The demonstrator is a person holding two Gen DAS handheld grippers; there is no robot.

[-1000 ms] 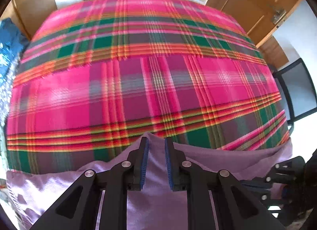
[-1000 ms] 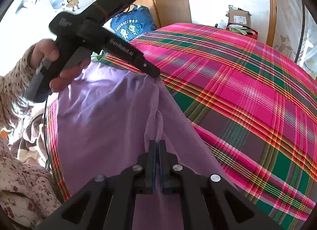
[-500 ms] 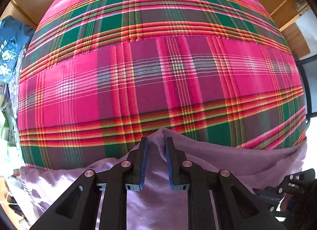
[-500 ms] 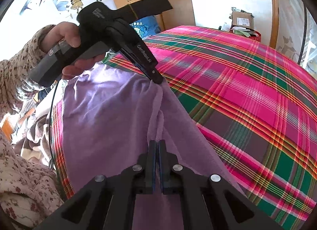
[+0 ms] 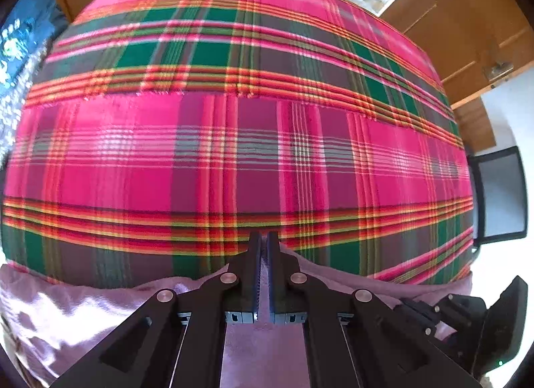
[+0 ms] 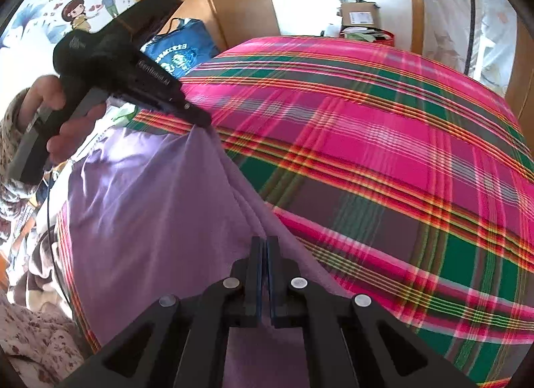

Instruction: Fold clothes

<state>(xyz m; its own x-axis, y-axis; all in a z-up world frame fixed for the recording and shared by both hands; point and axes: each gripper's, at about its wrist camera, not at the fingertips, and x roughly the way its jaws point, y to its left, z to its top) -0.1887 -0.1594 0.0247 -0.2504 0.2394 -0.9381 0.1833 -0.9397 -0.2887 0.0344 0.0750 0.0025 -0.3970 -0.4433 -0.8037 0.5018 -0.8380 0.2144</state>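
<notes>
A lilac garment (image 6: 143, 207) lies along the near edge of a bed covered in a pink, green and red plaid blanket (image 6: 383, 154). In the right wrist view my right gripper (image 6: 264, 241) is shut on the garment's far edge, with a fold of cloth running from it to the left gripper (image 6: 203, 121). A hand (image 6: 63, 141) holds that left gripper, which pinches the same edge further along. In the left wrist view my left gripper (image 5: 263, 237) is shut on the lilac garment (image 5: 100, 308), a sliver of cloth showing between the blue pads. The right gripper's body (image 5: 474, 324) shows at lower right.
Wooden wardrobe doors (image 5: 460, 30) stand beyond the bed. A black chair (image 5: 497, 194) is at the bed's right side. A blue bag (image 6: 180, 50) leans by the wall with cartoon stickers. A red box (image 6: 367, 34) with clutter sits past the far end.
The left gripper has closed from a wide gap onto the garment's edge. It has moved along the edge, and the cloth between the two grippers is now stretched tighter.
</notes>
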